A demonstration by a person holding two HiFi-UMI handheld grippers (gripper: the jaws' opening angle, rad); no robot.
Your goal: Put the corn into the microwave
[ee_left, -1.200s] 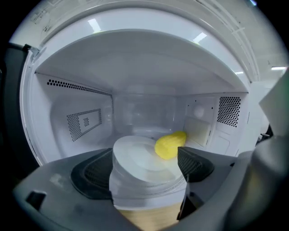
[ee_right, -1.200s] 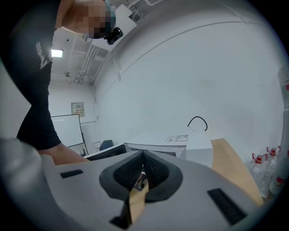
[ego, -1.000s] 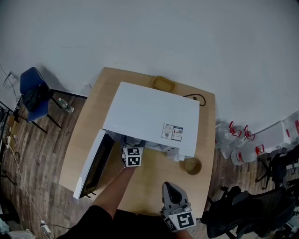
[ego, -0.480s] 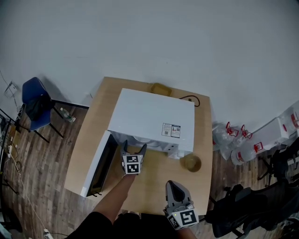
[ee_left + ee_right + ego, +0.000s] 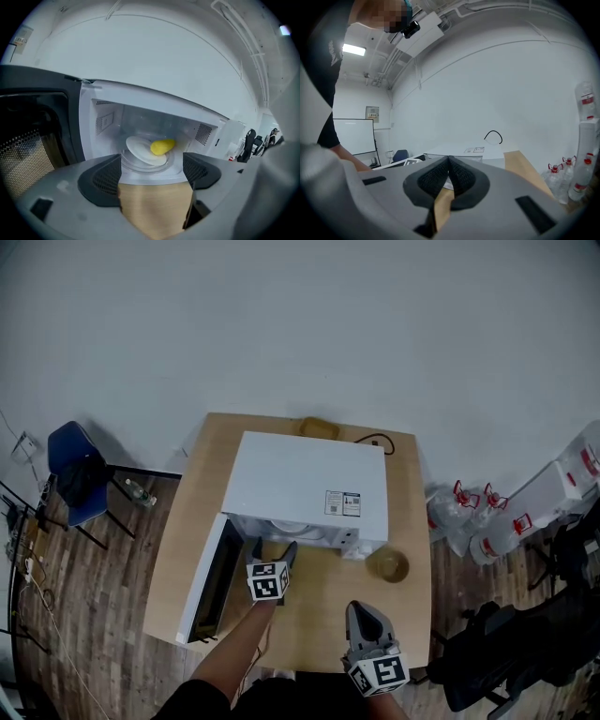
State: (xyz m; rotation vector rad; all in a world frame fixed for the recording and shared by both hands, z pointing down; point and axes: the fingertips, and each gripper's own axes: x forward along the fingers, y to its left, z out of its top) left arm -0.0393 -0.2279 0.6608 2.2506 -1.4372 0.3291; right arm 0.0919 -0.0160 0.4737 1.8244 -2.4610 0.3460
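Corn (image 5: 161, 146) inside open microwave (image 5: 309, 479); left hand-held gripper (image 5: 273, 549) agape at doorway

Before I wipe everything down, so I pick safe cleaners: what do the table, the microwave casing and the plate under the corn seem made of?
Table: matte light wood or laminate; faint grain shows. Microwave casing: smooth white, probably painted metal. Plate under the corn: glossy white, likely ceramic, possibly plastic.

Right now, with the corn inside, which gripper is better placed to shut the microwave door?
Left, probably: the left gripper hovers open and empty beside the open door; the right gripper sits shut, farther back.
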